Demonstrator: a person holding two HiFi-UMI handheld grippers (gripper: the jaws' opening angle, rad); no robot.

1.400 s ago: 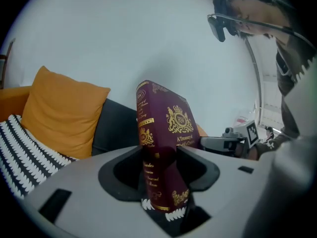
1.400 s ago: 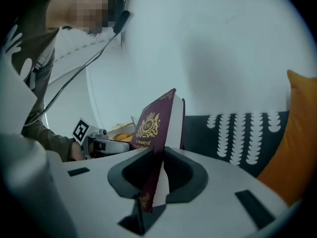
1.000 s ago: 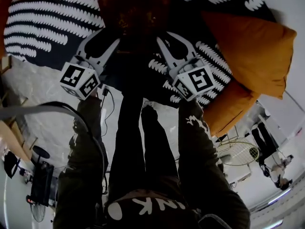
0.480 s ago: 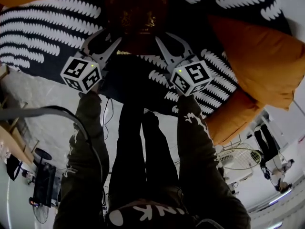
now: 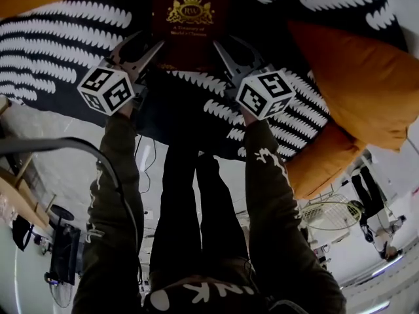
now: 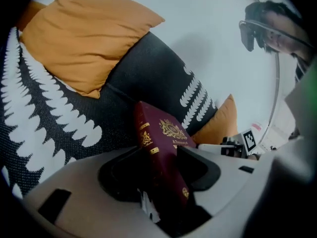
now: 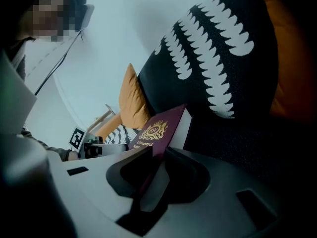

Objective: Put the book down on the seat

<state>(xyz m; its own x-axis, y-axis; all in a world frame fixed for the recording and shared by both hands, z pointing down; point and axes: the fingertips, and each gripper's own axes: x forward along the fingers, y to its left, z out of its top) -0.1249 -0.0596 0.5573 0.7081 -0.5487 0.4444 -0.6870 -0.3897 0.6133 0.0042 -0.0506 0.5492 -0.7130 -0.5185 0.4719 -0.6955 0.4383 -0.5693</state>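
Black seat (image 5: 59, 38) fabric with rows of white feather shapes, spread under and ahead of both pairs of jaws. To the outer side of the right jaws, one big orange cushion (image 5: 353, 77) on that fabric; ahead and to the outer side of the left jaws, a second orange cushion (image 6: 79, 38) against the back of the seat. Between the two pairs of jaws and reaching out ahead of them, a dark red book (image 5: 190, 18) with gold crest and gold print, cover facing up, near edge towards the person. At the left gripper (image 5: 149, 44): jaws closed on the near left corner of the book, on the spine side, with the thick block filling the gap from one jaw to the other. At the right gripper (image 5: 230, 44): jaws just opening, wide apart now, with the near right corner of the book between them and dark gaps on both sides of it, so no pressing to see there. Low over the fabric and a little tilted, as seen in the left gripper view; cannot tell if the far edge touches the seat. Behind the jaws, the marker cubes, then dark patterned sleeves (image 5: 268, 195) and dark trousers (image 5: 196, 201) above a pale floor (image 5: 46, 142). Far behind the right jaws, on that floor, a white fan (image 5: 327, 214).
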